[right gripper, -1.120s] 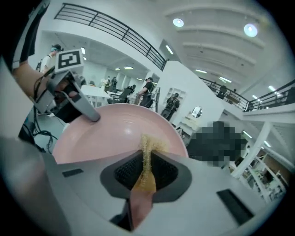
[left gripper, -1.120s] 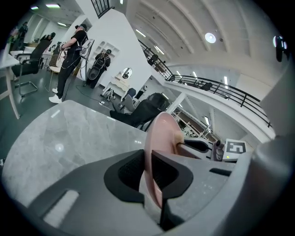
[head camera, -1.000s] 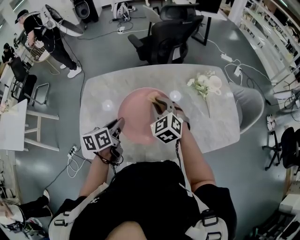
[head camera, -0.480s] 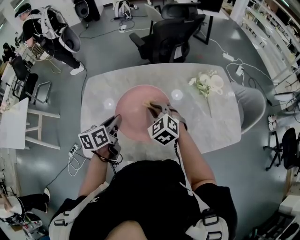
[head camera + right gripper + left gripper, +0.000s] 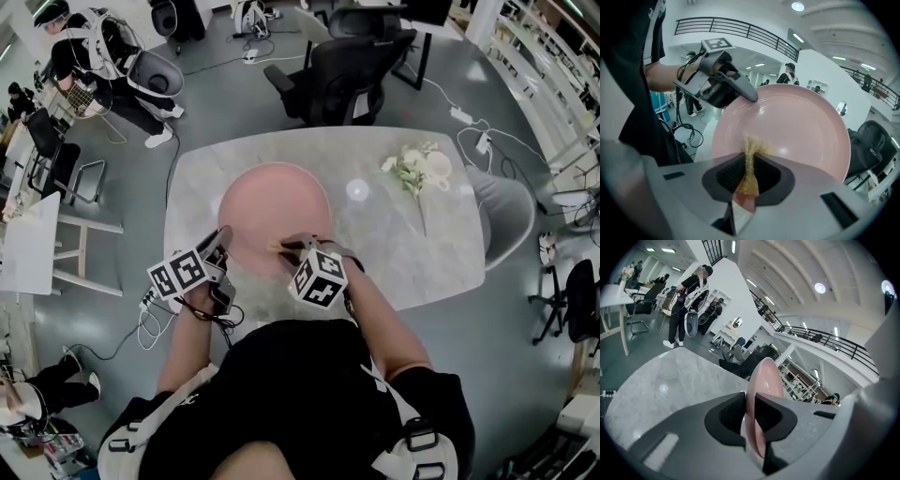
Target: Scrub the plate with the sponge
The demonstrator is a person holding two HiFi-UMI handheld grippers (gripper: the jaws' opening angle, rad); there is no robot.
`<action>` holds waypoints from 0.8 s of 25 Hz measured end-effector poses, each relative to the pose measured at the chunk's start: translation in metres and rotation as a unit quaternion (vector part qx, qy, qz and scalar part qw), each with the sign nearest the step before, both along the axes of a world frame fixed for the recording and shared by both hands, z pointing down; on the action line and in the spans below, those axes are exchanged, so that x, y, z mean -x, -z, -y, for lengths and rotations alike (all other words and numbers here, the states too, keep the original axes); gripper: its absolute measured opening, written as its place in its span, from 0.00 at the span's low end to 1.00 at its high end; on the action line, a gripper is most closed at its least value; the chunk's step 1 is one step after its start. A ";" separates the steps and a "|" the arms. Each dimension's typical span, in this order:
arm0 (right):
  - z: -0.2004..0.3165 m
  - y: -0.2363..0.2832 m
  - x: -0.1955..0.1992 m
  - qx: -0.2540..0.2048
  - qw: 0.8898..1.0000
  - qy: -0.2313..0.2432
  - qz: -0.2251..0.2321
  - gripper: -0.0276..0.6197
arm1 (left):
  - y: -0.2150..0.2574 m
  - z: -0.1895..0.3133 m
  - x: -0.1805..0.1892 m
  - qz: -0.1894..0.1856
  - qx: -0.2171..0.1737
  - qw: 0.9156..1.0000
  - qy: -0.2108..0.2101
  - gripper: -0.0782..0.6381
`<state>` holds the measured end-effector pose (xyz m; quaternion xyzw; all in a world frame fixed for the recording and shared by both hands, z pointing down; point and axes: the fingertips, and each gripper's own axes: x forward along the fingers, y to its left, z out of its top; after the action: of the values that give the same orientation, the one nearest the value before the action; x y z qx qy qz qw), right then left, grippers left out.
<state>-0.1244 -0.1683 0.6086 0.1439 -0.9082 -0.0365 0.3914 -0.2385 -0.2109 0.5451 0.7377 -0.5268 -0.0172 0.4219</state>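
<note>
- Open hall with a grey floor and a dark office chair (image 5: 342, 70) beyond. The marble table (image 5: 422, 253) carries white flowers (image 5: 412, 169) towards its far right.
- Pink plate (image 5: 274, 211) is on the table's left-centre part, near the person's side. Cannot tell whether it lies flat or is tipped up.
- Sponge (image 5: 749, 161) is thin, yellow-brown and squashed flat. Its frayed tip touches the plate's inner face close to the near rim.
- Right claw (image 5: 749, 177) pinches the sponge, and little of it shows past the pads.
- Left claw (image 5: 749, 414) pinches the plate's near-left rim. Its jaws have just been easing apart, with the rim between the pads.
- Risk: if that hold slackens, scrub strokes likely spin or shove the plate.
- Risk: with so little sponge out, the hard pads may scrape the plate, or the sponge may slip free.
</note>
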 end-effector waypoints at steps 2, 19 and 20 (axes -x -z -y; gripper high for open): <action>-0.009 -0.003 0.004 0.009 1.000 0.017 0.000 0.12 | -0.001 0.000 0.002 -0.005 0.001 1.000 0.003 0.17; 0.080 0.060 -0.049 -0.149 0.979 -0.138 0.031 0.12 | -0.006 -0.011 -0.012 0.000 0.008 0.999 -0.039 0.16; 0.087 0.062 -0.054 -0.157 0.976 -0.147 0.023 0.12 | -0.004 -0.011 -0.015 0.005 0.003 0.999 -0.046 0.16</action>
<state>-0.0708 -0.2548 0.5466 0.3367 -0.8685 -0.1176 0.3442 -0.2240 -0.2000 0.5488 0.7603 -0.4941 0.0076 0.4216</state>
